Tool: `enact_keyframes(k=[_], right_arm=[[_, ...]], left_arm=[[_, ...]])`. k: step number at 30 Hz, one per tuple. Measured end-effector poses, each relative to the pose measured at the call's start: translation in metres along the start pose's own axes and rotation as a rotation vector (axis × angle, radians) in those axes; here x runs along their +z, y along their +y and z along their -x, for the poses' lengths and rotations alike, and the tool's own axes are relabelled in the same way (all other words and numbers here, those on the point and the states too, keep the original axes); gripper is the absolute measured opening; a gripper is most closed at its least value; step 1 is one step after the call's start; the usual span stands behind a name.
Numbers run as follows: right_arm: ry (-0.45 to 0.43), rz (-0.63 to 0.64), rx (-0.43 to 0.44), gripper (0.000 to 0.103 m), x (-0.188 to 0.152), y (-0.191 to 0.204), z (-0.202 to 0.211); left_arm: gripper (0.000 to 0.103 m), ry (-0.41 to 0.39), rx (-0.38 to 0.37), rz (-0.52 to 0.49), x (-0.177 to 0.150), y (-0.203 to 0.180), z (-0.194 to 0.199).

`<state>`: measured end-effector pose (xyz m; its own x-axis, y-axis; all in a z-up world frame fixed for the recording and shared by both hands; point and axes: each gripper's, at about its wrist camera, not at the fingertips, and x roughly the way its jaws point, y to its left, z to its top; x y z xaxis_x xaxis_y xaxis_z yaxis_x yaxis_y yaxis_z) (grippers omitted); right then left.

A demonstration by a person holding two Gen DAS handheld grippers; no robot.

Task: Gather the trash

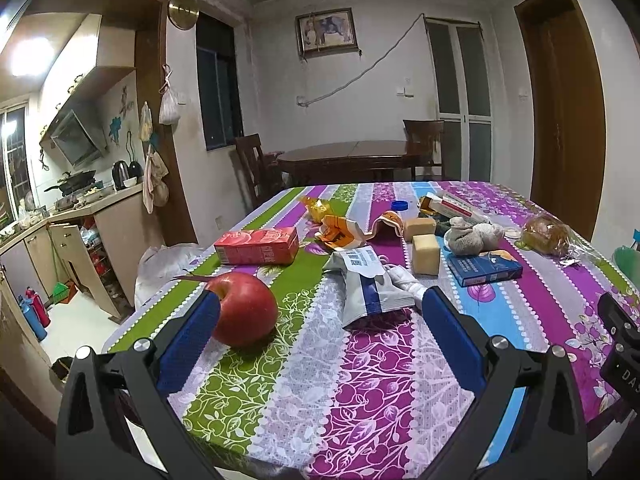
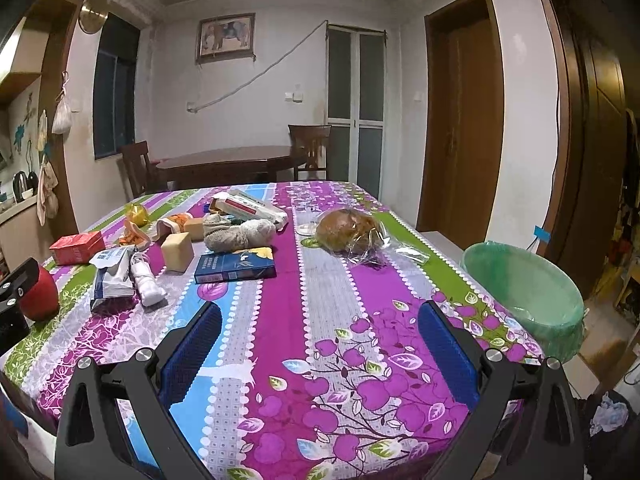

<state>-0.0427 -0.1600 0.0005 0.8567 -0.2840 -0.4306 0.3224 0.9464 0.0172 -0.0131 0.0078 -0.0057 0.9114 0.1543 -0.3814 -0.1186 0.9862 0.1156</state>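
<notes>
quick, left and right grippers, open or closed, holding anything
Left gripper: open, holding nothing; the apple sits by its left finger.
Right gripper: open, holding nothing, over bare tablecloth.

The left tongs' finger (image 1: pixel 192 336) hides part of the apple (image 1: pixel 248 312).

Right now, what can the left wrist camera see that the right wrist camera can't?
Only the left wrist view shows the whole red apple by the left gripper, plus the kitchen counter. Only the right wrist view shows the green-lined bin beside the table and the open right gripper. Both show the blue box, the red carton and the bagged bread.
</notes>
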Motion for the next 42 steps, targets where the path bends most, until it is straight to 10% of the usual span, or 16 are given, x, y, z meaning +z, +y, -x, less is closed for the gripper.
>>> enact_keyframes(k=[42], right_arm=[[0.044, -0.033, -0.006, 0.098, -0.003, -0.009, -0.011]], left_arm=[[0.098, 0.026, -0.012, -0.014, -0.002, -0.004, -0.008]])
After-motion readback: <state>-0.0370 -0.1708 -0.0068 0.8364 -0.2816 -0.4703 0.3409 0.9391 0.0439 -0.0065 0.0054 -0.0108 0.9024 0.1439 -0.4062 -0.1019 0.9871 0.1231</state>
